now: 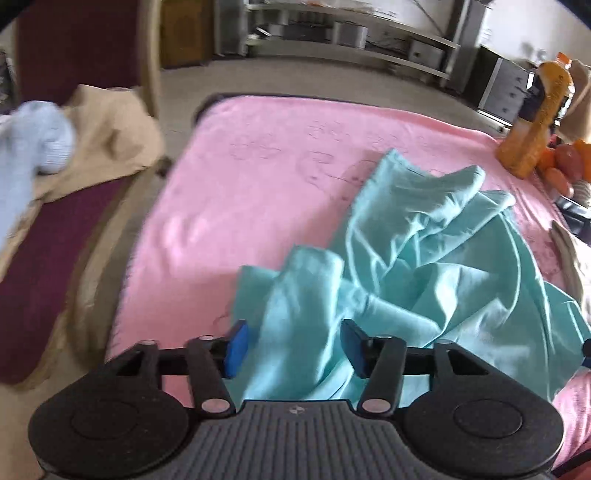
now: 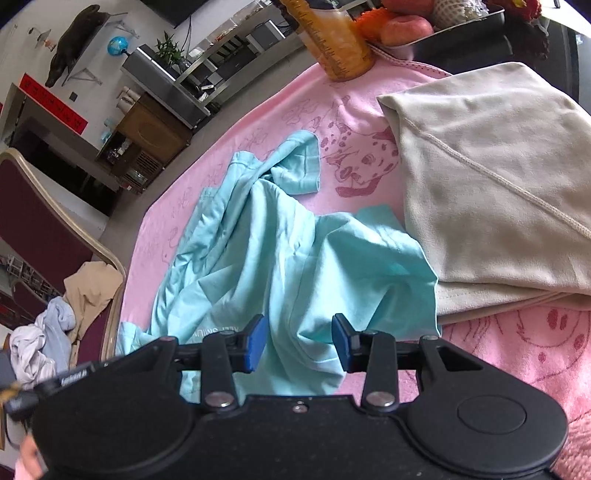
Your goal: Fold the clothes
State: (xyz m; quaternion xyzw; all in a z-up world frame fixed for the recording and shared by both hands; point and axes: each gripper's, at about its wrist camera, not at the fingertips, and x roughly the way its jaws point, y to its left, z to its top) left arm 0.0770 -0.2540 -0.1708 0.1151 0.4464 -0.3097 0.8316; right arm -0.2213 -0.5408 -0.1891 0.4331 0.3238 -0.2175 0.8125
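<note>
Clothes on the table: one pink terry towel with printed red cartoon dogs (image 2: 369, 110) covers most of it as the work surface, soft and nubby. On it sits one crumpled aqua cotton t-shirt (image 2: 258, 240), thin and full of creases, bunched near the front edge. Just beside it, touching its right edge, one folded beige fleece garment with a stitched seam (image 2: 498, 192), a flat, thick rectangle. Off to the left, one maroon padded chair with a gold frame (image 2: 44, 229) carries a heap of tan, pale blue and white clothing (image 2: 62, 325).

At the far edge stand one orange juice bottle (image 2: 340, 44) and one metal tray of fruit (image 2: 424, 33).

Two claws: left gripper (image 1: 291, 349) and right gripper (image 2: 300, 343), both blue-padded and spread wide over the t-shirt, pinching nothing.
</note>
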